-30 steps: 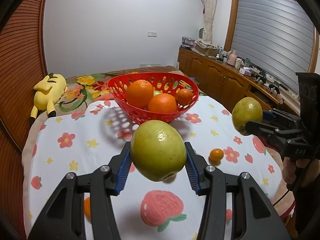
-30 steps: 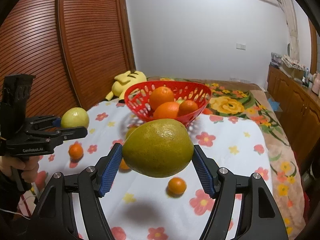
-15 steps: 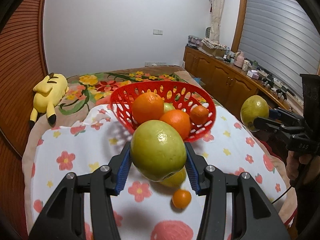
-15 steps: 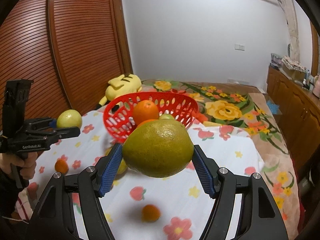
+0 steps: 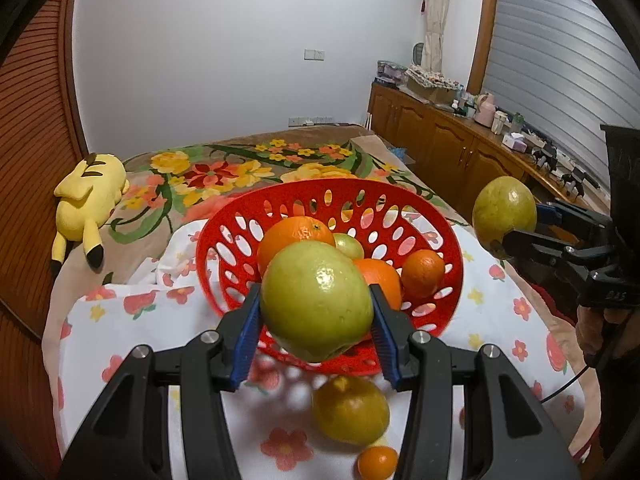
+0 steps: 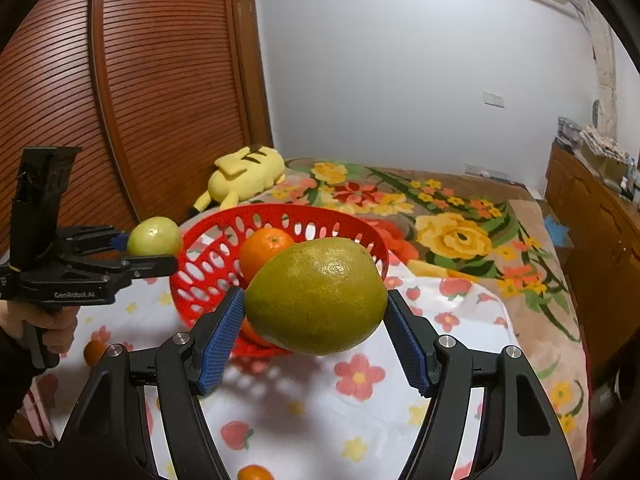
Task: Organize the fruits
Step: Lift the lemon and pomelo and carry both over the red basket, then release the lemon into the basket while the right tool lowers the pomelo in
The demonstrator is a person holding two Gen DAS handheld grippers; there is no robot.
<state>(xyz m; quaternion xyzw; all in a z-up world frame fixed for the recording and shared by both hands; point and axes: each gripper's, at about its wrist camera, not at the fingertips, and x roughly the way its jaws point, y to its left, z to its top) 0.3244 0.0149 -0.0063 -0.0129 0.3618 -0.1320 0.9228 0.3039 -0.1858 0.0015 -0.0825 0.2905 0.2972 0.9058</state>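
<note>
A small green fruit (image 5: 349,245) in the red perforated plastic basket (image 5: 424,216) is mostly hidden behind oranges. A small orange fruit (image 6: 253,473) is cut off by the bottom edge.

- Our left gripper (image 5: 316,312) clamps a smooth pale-green round fruit (image 5: 317,306) between its blue ribbed pads (image 5: 245,344), raised over the near rim of the red perforated plastic basket (image 5: 236,236).
- The basket contains three oranges (image 5: 294,236) and one small green fruit (image 5: 349,245).
- Our right gripper (image 5: 520,226) grips a yellow-green round fruit (image 5: 504,210) to the right of the basket.
- On the white flower-print cloth (image 5: 132,308) below lie a dull yellow-green fruit (image 5: 350,410) and a small orange mandarin (image 5: 377,462).
</note>
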